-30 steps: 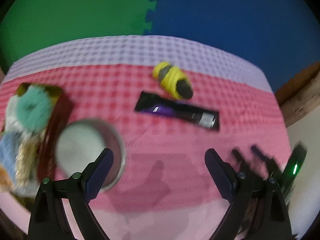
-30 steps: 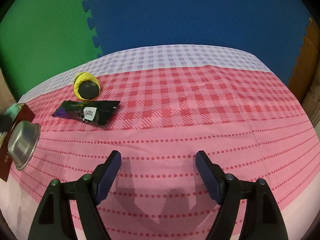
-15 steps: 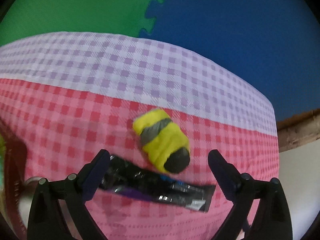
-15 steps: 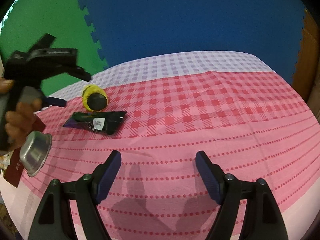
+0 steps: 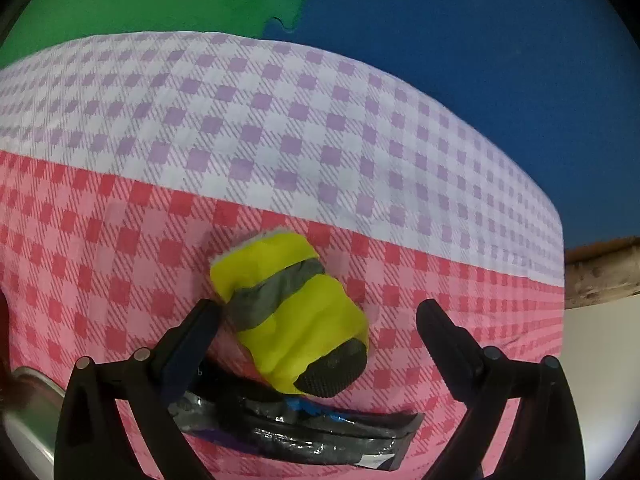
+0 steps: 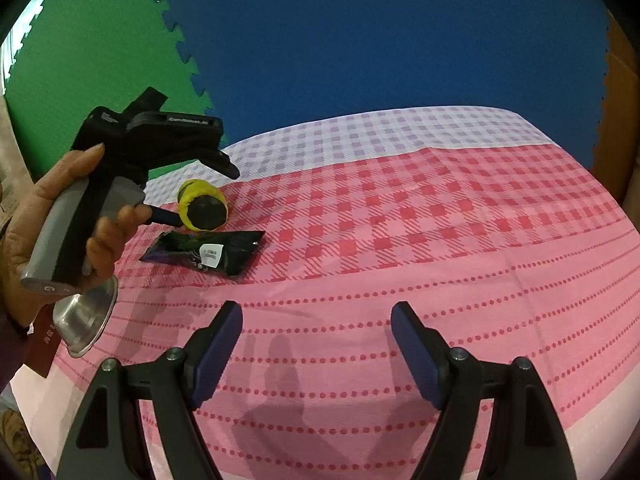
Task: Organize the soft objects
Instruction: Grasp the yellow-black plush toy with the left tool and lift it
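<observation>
The left gripper (image 5: pixel 318 322) hangs spread wide over the one yellow soft toy (image 5: pixel 290 312), which lies on the checked tablecloth (image 5: pixel 280 128) with its left pad beside the grey band, nothing pinched yet; I judge it should sink until both pads flank the band, then squeeze gently so the plush does not roll toward the one black packet (image 5: pixel 304 432) at 6 o'clock. The right gripper (image 6: pixel 316 344) waits unclenched and empty, and one steel bowl (image 6: pixel 86 324) sits at its 9 o'clock.

Left wrist close, steep over yellow roll (image 5: pixel 290 312); right wrist farther, shares it
</observation>
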Demonstrator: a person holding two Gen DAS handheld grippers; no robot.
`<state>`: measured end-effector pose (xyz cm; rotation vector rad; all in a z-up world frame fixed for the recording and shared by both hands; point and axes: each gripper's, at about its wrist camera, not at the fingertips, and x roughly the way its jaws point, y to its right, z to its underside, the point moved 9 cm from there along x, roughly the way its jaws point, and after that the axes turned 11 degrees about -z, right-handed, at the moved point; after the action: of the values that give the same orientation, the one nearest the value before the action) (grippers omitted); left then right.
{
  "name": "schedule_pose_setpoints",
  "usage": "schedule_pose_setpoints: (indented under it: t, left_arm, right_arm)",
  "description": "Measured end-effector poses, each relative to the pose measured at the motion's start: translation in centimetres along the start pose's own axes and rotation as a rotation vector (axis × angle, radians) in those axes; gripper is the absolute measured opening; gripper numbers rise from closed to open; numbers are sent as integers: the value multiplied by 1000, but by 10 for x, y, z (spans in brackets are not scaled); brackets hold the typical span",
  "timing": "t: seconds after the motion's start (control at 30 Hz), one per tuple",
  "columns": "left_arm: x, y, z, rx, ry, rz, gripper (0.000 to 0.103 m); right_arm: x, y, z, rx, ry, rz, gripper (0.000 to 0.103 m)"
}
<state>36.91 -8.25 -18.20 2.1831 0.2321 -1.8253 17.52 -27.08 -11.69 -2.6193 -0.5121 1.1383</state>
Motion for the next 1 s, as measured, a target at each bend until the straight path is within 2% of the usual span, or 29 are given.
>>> schedule_pose_setpoints:
  t: [0.13, 0.17, 0.23, 0.27, 0.3, 0.4, 0.47, 0.53, 0.63, 0.73, 1.0]
  left_arm:
    - [6, 9, 1, 22, -3, -42, 95]
    - [9, 13, 1, 37, 0, -66, 91]
    - [9, 16, 2, 63, 19, -127, 70]
    - [9, 16, 2, 73, 37, -171, 52]
    - [8, 17, 2, 85, 53, -185, 38]
    - [6, 21, 1, 108, 71, -141, 27]
    - [3, 21, 3, 112, 94, -127, 26]
    - [-4, 22, 7, 115, 122, -81, 26]
    - [-30, 26, 18, 142, 202, -48, 26]
    - [-50, 27, 35, 144, 220, -6, 27]
    - [-104, -3, 98, 143, 269, 36, 28]
  right_arm:
    - [0, 0, 0, 3, 1, -3, 79]
    - [0, 0, 0, 4, 2, -4, 79]
    - [0, 0, 0, 6, 3, -6, 79]
    - [-1, -1, 0, 9, 5, -8, 79]
    - [-1, 0, 0, 12, 6, -10, 79]
    - [-1, 1, -1, 22, 14, -18, 79]
    - [-2, 4, -1, 40, 23, -22, 79]
    - [-4, 8, -2, 60, 33, -23, 79]
    - [-5, 11, -3, 77, 44, -21, 79]
    - [-4, 11, -2, 75, 39, -16, 79]
    - [0, 11, -3, 73, 24, -19, 79]
